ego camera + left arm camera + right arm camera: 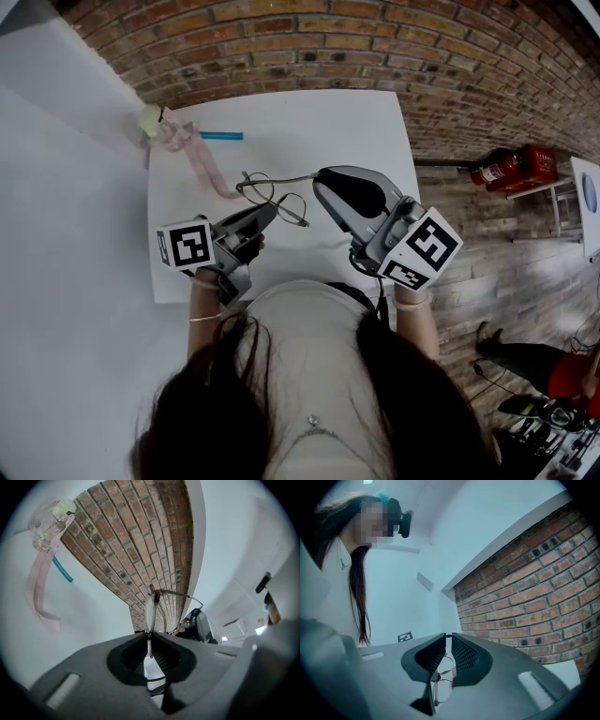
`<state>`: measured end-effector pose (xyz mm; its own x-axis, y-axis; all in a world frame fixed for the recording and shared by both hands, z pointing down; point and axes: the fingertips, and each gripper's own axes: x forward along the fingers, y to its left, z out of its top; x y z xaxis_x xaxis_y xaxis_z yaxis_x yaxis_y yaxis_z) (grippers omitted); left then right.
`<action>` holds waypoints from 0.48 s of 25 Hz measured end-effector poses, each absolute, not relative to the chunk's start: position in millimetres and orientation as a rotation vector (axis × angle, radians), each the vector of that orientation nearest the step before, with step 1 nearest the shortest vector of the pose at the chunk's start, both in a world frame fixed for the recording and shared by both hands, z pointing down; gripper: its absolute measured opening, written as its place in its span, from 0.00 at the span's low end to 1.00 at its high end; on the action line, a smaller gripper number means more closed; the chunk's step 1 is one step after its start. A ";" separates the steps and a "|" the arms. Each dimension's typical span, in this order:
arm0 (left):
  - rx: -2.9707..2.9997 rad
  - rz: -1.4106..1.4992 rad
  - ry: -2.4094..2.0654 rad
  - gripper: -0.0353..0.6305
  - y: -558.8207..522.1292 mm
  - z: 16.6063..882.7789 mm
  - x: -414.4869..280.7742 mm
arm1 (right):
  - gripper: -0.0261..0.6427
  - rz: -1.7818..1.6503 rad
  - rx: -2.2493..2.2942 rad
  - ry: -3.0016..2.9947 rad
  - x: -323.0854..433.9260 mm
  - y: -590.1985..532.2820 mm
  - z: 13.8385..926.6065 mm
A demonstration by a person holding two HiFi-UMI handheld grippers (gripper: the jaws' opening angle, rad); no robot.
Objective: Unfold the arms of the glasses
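Two claws are sharing the glasses (275,197), holding them just above the desk (347,122).

- Left claw (270,211) is clamping shut on the lens rim, which is sitting edge-on between its jaws.
- One arm (286,177) is running rightward from the frame.
- Right claw (319,178) is pinching its jaws together on that arm's tip.

Judgement: this arm is being swung open. The left claw should be bracing the frame motionless while the right is tracing an arc about the hinge, never tugging straight, since the wire is looking thin and easily bent. Second arm: cannot tell.
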<state>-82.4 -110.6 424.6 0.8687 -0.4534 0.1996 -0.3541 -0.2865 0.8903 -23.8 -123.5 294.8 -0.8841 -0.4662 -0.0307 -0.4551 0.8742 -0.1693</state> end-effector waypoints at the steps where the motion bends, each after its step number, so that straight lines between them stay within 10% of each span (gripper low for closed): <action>1: 1.918 -0.099 -0.597 0.09 -111.0 424.5 -81.4 | 0.10 -0.242 -0.730 2.972 -23.6 -123.7 294.1; 12: 1.939 -0.026 -0.598 0.09 -108.8 431.5 -74.7 | 0.10 -0.237 -0.725 2.965 -23.8 -125.1 290.0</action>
<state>-74.7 -108.8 431.5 0.8743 -0.4179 0.2468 -0.3949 -0.3170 0.8623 -23.8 -125.1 290.0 -0.8849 -0.4639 -0.0411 -0.4515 0.8762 -0.1686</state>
